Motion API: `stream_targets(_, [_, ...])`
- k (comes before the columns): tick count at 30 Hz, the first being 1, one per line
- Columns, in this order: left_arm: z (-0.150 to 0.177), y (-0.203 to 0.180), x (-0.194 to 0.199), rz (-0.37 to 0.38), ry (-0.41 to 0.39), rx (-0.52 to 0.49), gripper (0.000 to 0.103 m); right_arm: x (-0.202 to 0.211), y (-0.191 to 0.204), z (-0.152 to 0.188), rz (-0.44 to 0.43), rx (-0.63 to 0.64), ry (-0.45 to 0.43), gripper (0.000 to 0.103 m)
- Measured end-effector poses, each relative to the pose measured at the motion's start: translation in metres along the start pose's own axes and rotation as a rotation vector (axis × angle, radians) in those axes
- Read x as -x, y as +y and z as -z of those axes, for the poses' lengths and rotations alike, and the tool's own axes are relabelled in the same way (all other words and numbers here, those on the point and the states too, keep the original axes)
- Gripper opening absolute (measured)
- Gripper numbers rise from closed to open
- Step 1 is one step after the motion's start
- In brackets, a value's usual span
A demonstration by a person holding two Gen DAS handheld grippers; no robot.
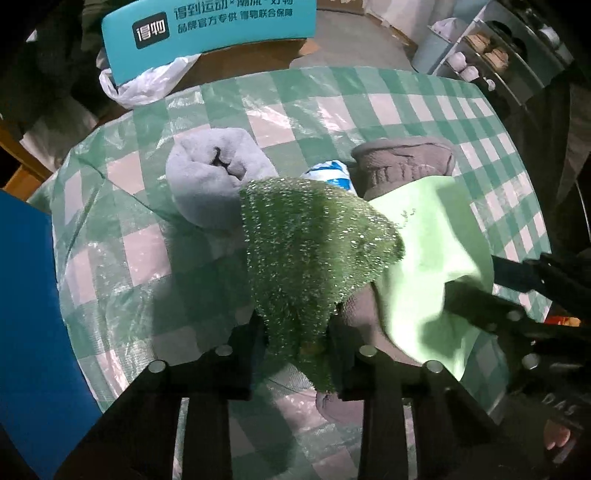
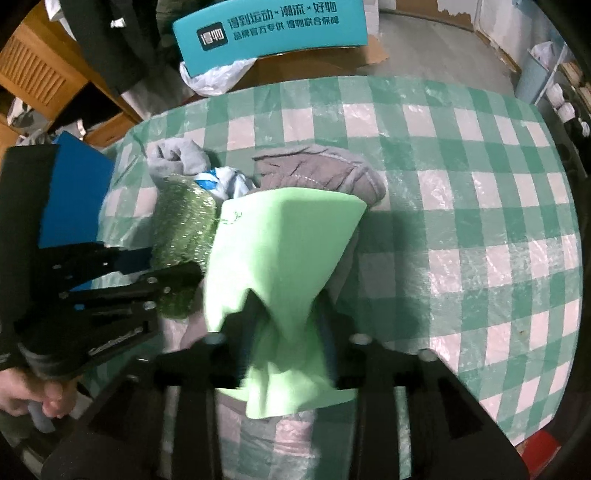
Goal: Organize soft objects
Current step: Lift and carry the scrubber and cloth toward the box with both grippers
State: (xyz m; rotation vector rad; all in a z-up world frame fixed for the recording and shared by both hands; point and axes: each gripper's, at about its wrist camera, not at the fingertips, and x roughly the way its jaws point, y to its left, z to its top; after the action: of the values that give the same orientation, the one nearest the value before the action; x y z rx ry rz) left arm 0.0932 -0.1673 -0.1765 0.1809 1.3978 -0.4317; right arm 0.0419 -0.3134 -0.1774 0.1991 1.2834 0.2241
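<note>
A sparkly dark green cloth hangs bunched between the fingers of my left gripper, which is shut on it. A pale green cloth lies loose between the fingers of my right gripper, whose jaws stand apart, open. Both cloths rise from one pile on the checked table. The two grippers are side by side, the right gripper just right of the left. Behind them lie a rolled grey towel, a brown-grey garment and a blue-and-white piece, partly hidden.
A blue panel stands at the table's left edge. Beyond the far edge are a teal box and a white plastic bag. A shelf with cups is at the far right. A hand holds the left gripper.
</note>
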Motion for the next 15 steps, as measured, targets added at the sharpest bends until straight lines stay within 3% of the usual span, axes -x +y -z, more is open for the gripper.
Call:
stream_targets(1, [0.000,0.000,0.002,-0.003,-0.005,-0.002,0.027,-0.002,0.001,0.000,0.012,0.006,0.004,0.046])
stream_targets(5, [0.004,0.004,0.011,-0.008,-0.017,0.005,0.026,-0.009,0.003,0.001,0.038,0.029,0.008,0.047])
stream_targets(6, [0.004,0.006,0.012,-0.010,-0.020,0.007,0.026,-0.010,0.004,0.001,0.041,0.036,0.009,0.044])
stream_targets(8, [0.006,0.008,0.017,-0.010,-0.027,0.014,0.026,-0.010,0.006,0.001,0.038,0.050,0.010,0.011])
stream_targets(15, [0.013,0.020,0.036,-0.015,-0.053,0.038,0.026,0.006,0.016,-0.001,0.019,0.069,-0.026,0.008])
